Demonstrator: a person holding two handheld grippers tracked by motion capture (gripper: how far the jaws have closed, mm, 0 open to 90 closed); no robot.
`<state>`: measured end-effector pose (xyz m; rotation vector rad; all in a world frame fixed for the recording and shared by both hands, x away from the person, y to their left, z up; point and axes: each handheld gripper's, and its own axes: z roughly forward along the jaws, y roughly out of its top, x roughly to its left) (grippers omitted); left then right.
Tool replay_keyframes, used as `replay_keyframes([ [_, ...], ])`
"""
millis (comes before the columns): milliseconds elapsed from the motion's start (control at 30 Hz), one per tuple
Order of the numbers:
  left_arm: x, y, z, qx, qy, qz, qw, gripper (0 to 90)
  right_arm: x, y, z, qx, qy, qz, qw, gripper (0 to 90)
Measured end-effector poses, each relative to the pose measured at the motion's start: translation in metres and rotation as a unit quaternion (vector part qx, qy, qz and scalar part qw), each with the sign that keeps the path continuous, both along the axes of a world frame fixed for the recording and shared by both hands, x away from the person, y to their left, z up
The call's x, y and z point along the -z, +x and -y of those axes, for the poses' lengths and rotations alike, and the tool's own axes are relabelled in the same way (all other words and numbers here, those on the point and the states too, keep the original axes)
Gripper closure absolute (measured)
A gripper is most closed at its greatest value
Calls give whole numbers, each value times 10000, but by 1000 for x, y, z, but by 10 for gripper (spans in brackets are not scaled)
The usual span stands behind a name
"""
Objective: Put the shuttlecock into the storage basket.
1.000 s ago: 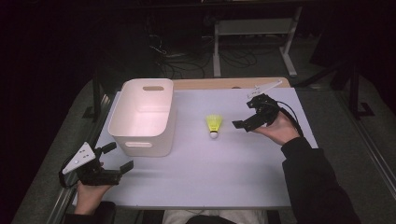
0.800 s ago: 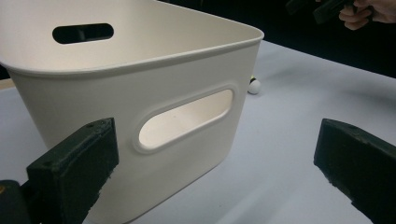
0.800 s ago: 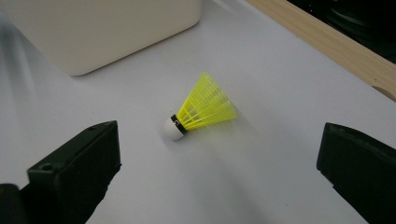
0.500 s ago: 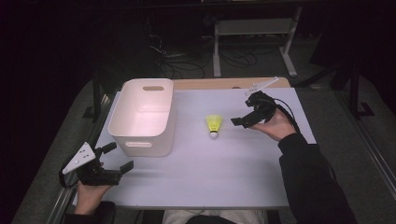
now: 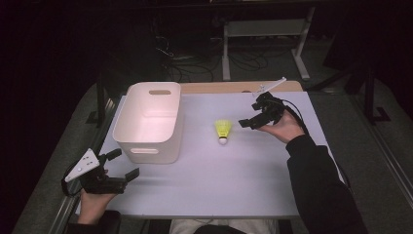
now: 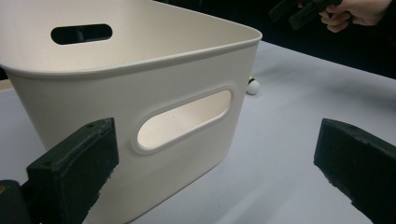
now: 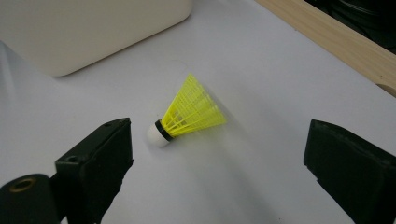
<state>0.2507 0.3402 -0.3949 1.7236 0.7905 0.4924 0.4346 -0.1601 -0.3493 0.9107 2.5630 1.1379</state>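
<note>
**Shuttlecock lies beside the bin**

The yellow shuttlecock lies on the tabletop, just right of the white bin. The right hand-held gripper is near it, jaws wide apart. The left hand-held gripper, also spread and empty, faces the bin.

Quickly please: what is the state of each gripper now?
Left gripper: open, holding nothing, near the white bin.
Right gripper: open, empty, beside the yellow shuttlecock.

Shuttlecock mostly hidden behind bin, bin's base cut off
</note>
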Motion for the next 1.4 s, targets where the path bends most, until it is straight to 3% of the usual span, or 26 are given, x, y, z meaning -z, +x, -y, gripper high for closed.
replay_keyframes([
  [600,0,0,0,5,-5,3,10000,0,10,12,-7,-84,42,-174,9998,195],
  [767,0,0,0,7,-2,2,10000,0,14,17,-8,-232,34,-270,9994,352],
  [867,0,0,0,12,-2,4,10000,0,15,18,-10,-233,-2,-281,9993,388],
  [900,0,0,0,13,-3,5,10000,0,16,20,-11,-235,-41,-294,9993,454],
  [1000,0,0,0,12,-3,4,10000,0,18,22,-12,-230,-67,-342,9991,542],
  [1400,0,0,0,17,-5,4,10000,0,30,29,-18,-141,-208,-501,9984,793],
])
